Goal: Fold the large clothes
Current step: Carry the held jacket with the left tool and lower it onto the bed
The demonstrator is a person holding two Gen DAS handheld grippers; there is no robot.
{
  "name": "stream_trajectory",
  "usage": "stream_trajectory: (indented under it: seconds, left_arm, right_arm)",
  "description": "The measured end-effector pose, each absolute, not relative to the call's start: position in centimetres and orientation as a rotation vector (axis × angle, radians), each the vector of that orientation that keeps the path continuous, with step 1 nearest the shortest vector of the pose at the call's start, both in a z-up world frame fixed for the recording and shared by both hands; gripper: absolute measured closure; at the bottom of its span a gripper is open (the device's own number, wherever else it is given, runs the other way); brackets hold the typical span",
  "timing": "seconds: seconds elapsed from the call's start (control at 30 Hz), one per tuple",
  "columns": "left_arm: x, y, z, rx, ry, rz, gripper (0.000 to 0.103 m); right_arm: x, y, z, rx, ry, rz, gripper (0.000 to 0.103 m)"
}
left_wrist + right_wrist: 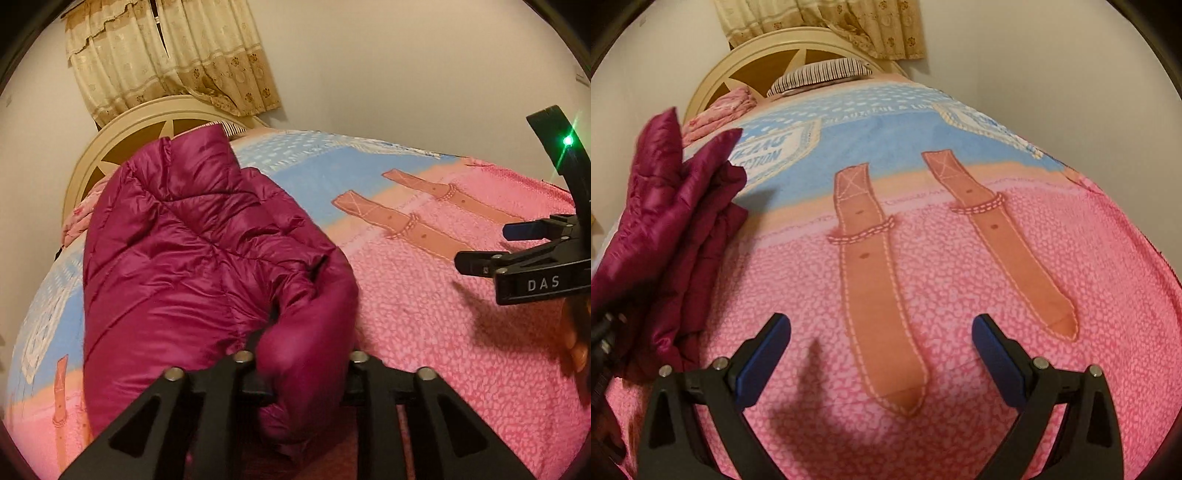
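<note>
A magenta quilted puffer jacket (192, 258) lies bunched on the left side of the bed. My left gripper (299, 373) is shut on a fold of the jacket, which bulges between and over its fingers. The jacket also shows at the left edge of the right wrist view (676, 229). My right gripper (881, 354) is open and empty, hovering over the pink blanket with blue pads (764, 362) wide apart. It also shows at the right of the left wrist view (517, 254).
The bed is covered by a pink and blue blanket (960, 280) printed with brown straps. A cream round headboard (768, 48), a striped pillow (820, 75) and beige curtains (166, 62) are at the far end. White walls surround the bed.
</note>
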State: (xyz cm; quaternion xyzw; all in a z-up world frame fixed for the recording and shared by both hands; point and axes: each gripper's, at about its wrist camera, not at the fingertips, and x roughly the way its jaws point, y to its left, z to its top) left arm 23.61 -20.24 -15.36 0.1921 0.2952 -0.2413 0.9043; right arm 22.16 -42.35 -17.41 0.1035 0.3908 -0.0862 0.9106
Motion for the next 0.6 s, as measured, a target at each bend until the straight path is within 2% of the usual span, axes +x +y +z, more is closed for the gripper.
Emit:
stream_trajectory:
  seconds: [0.07,0.17,0.43,0.6]
  left_arm:
    - [23.4,-20.2,-15.0,0.359,0.625,-0.531,0.041]
    - [22.2,-20.8,-13.9,0.402,0.597,-0.491,0.034]
    - [20.0,-17.6,-8.8,0.378,0.484,-0.392,0.030]
    - [23.1,-13.1,-8.3,0.360,0.504,-0.254,0.028]
  right_arm:
    - [22.0,-42.3,-17.6,0.216,0.808,-0.173,0.003]
    - [22.6,-42.5,-18.5,0.225,0.821,-0.167,0.003]
    - [22.4,-42.7,-19.1,0.232,0.828,-0.157,0.002]
    - [22.5,-42.5,-18.9,0.232,0.823,-0.156,0.002]
